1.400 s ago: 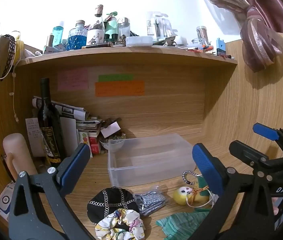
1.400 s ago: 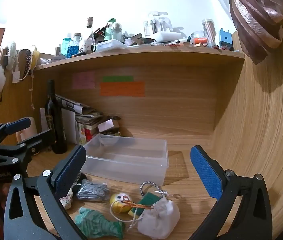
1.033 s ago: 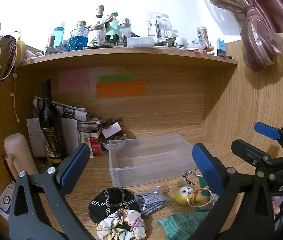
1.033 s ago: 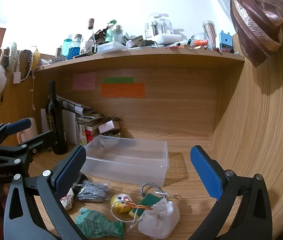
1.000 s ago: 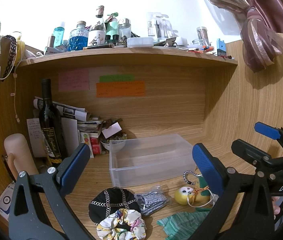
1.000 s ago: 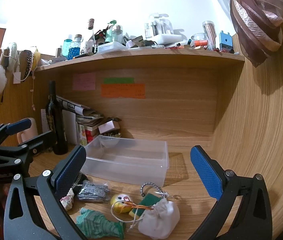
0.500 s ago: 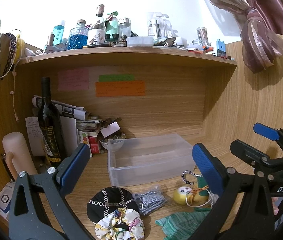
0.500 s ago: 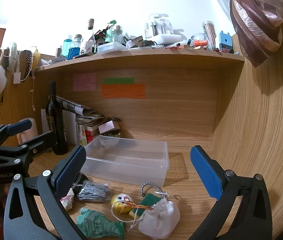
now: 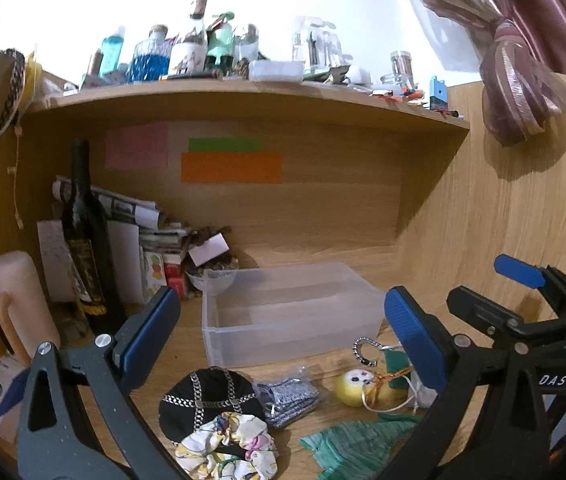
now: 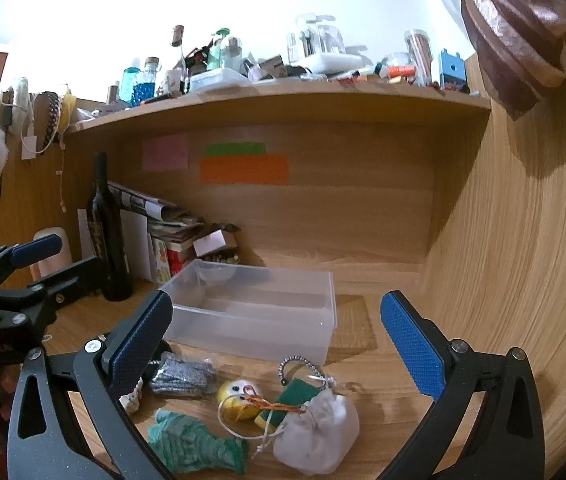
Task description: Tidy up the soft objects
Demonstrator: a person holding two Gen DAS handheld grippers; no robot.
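A clear plastic bin [image 9: 291, 312] [image 10: 259, 312] stands empty on the wooden desk. In front of it lie soft items: a black cap with chains [image 9: 207, 400], a floral scrunchie [image 9: 227, 448], a grey glitter pouch [image 9: 289, 398] [image 10: 181, 374], a yellow ball toy [image 9: 353, 388] [image 10: 237, 398], a green cloth [image 9: 347, 448] [image 10: 191, 444] and a white drawstring pouch [image 10: 317, 428]. My left gripper [image 9: 279, 340] is open and empty above the cap. My right gripper [image 10: 275, 344] is open and empty above the ball toy.
A dark wine bottle [image 9: 83, 240] [image 10: 107, 232], stacked papers and boxes [image 9: 155, 248] stand at the back left. A pink cylinder [image 9: 23, 304] stands at the left. A cluttered shelf [image 9: 243, 88] runs overhead. A wooden side wall [image 10: 523, 260] closes the right.
Both views shift only slightly. Both grippers stay open and empty. The items on the desk have not moved.
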